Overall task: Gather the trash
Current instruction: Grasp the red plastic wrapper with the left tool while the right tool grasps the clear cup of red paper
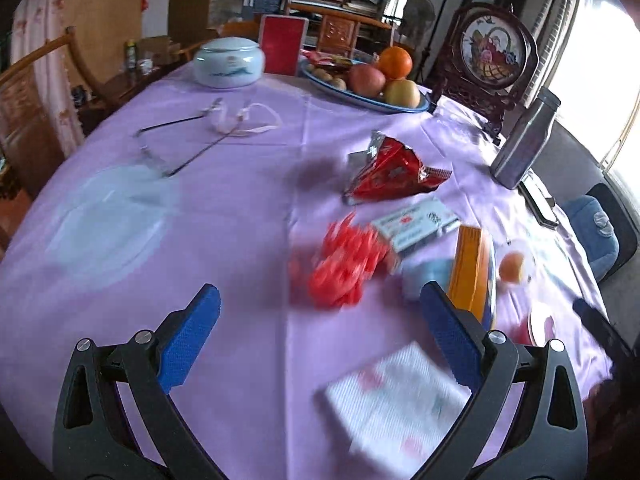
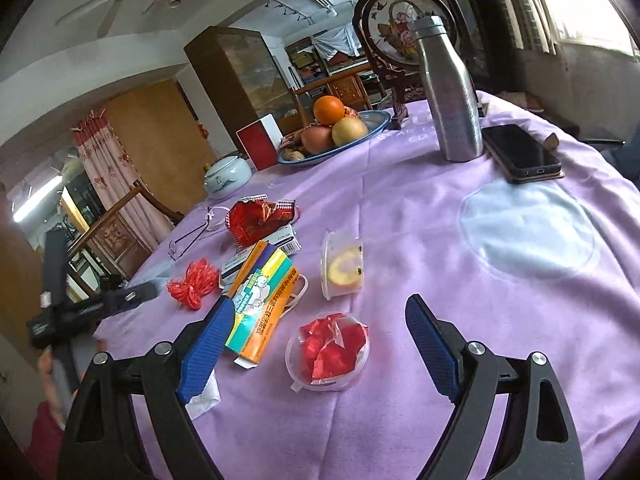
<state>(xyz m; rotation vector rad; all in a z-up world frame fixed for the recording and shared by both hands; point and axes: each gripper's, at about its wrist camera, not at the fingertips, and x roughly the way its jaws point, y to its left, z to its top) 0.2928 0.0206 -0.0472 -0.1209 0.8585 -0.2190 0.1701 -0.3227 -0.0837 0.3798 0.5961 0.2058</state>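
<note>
On the purple tablecloth (image 1: 240,220) lies a cluster of litter: a red net bundle (image 1: 344,264), a torn red snack wrapper (image 1: 392,172), a white-blue carton (image 1: 420,224) and an orange-yellow box (image 1: 472,272). My left gripper (image 1: 320,296) is open just short of the red bundle, with nothing between its fingers. In the right wrist view a clear cup of red wrappers (image 2: 332,348) sits between the spread fingers of my open right gripper (image 2: 320,306), untouched by the pads. A clear cup with a yellow ring (image 2: 344,266) and the orange-yellow box (image 2: 260,300) lie beyond it.
A steel bottle (image 2: 452,92), a phone (image 2: 520,152), a fruit plate (image 2: 376,128), a ceramic jar (image 1: 228,62), glasses (image 1: 172,148) and a tissue pack (image 1: 396,400) share the table. A carved picture stand (image 1: 492,56) and wooden chairs (image 1: 28,96) ring it.
</note>
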